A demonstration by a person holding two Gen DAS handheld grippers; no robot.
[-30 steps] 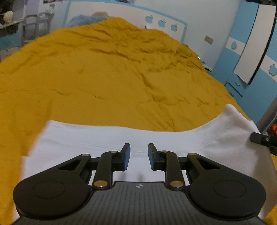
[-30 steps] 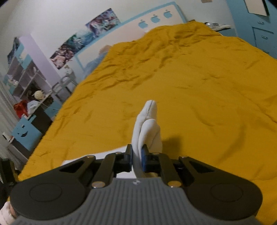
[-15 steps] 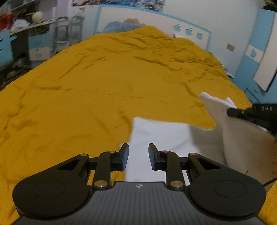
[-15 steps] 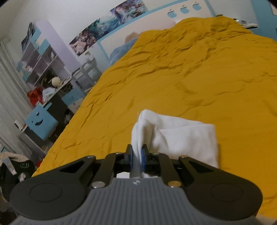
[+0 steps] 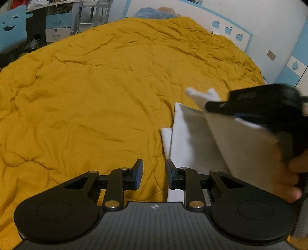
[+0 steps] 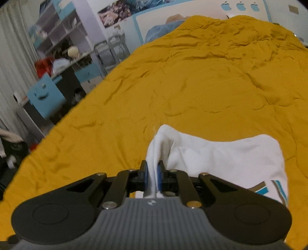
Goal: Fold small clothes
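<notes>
The right hand-held gripper [image 6: 153, 173] pinches a bunched fold of the white garment [image 6: 227, 159] lying on the mustard bedspread [image 6: 211, 86]. The left hand-held gripper [image 5: 153, 174] hovers agape, holding nothing, beside the cloth's edge. Apple-shaped cutouts [image 6: 239, 6] decorate the headboard; no readable writing.

The right gripper [image 6: 153, 173] has carried the white garment [image 6: 221, 159] leftward, apparently folding it over.
</notes>
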